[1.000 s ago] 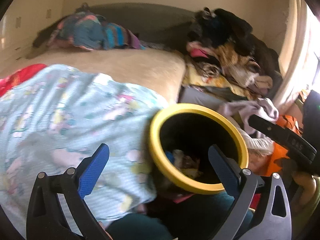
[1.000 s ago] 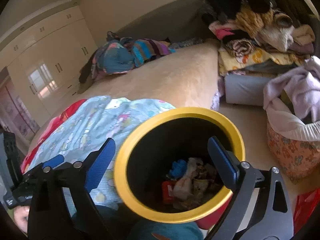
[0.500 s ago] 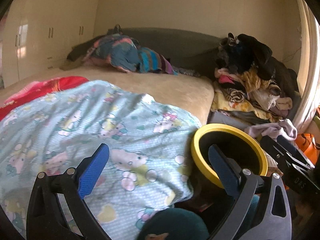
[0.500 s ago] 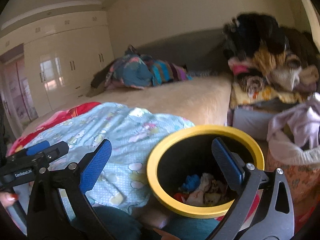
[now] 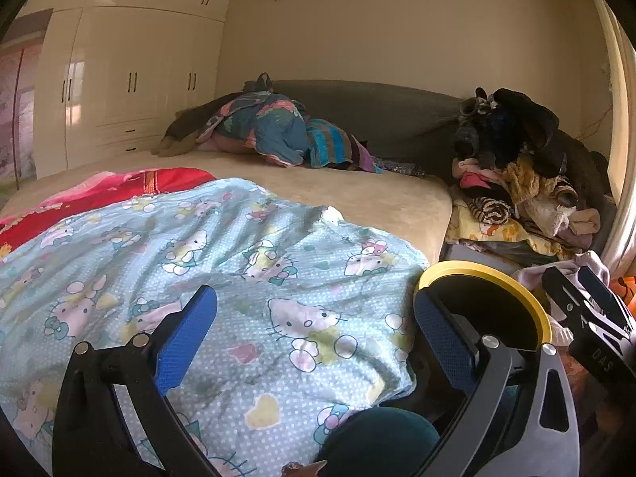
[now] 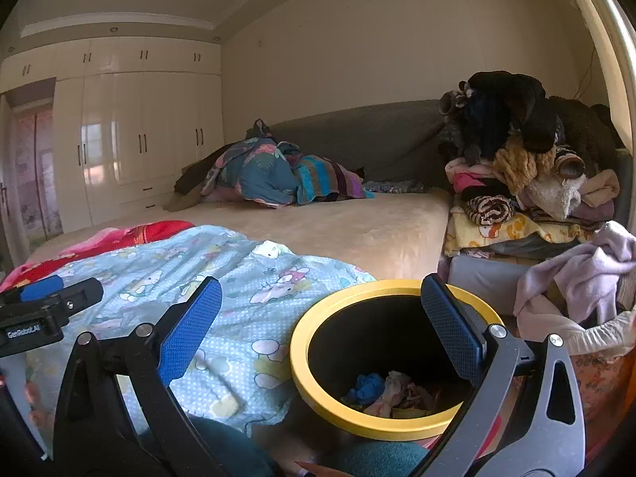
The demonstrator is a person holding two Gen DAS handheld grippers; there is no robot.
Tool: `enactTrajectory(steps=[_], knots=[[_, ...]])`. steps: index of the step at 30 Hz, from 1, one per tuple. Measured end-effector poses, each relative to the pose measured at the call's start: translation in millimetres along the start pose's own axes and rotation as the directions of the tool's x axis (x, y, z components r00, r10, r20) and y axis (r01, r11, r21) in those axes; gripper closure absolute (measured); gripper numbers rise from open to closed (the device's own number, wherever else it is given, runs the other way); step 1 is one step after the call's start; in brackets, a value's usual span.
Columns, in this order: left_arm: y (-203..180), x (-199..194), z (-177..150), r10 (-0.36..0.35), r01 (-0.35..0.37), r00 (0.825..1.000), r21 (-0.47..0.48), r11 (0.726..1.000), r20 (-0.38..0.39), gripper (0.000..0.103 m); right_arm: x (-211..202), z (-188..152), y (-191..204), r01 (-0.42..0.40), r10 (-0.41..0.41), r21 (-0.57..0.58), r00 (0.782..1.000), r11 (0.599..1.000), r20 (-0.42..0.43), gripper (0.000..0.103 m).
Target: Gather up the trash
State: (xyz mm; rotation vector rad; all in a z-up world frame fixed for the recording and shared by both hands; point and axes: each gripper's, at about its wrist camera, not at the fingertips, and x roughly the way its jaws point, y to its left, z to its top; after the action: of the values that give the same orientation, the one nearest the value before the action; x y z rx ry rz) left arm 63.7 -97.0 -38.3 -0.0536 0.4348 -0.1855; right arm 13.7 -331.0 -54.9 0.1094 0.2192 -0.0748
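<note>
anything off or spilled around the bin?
No spill. The trash bin stands upright beside the bed, scraps inside. Both grippers, left and right, are open and empty. Only oddity: clothes pile stacked high, untidy.

Left gripper (image 6: 43, 310), side of body, right wrist view: white lettering "GenRobot.AI".
Right gripper (image 5: 592, 330), side of body, left wrist view: faint raised letters, apparently "DAS"; reading uncertain.
Yellow cloth (image 6: 516, 230) in clothes pile: small print near right edge, too small to read.
Blue blanket (image 5: 238, 262): cartoon cat pattern, no legible words.
</note>
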Motion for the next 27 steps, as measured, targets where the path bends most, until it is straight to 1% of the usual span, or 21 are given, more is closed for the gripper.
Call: enactTrajectory(steps=[6, 27], knots=[[-3.2, 0.0, -1.8, -0.010, 0.010, 1.000, 0.006, 1.000, 0.000, 0.006, 0.9, -1.7, 0.9, 0.002, -0.002, 0.006, 1.000, 1.000, -0.003, 0.010], [-3.7, -0.1, -1.9, -0.011, 0.011, 1.000, 0.004, 1.000, 0.000, 0.006, 4.9, -6.8, -2.2, 0.014, -0.013, 0.013, 1.000, 1.000, -0.013, 0.011]])
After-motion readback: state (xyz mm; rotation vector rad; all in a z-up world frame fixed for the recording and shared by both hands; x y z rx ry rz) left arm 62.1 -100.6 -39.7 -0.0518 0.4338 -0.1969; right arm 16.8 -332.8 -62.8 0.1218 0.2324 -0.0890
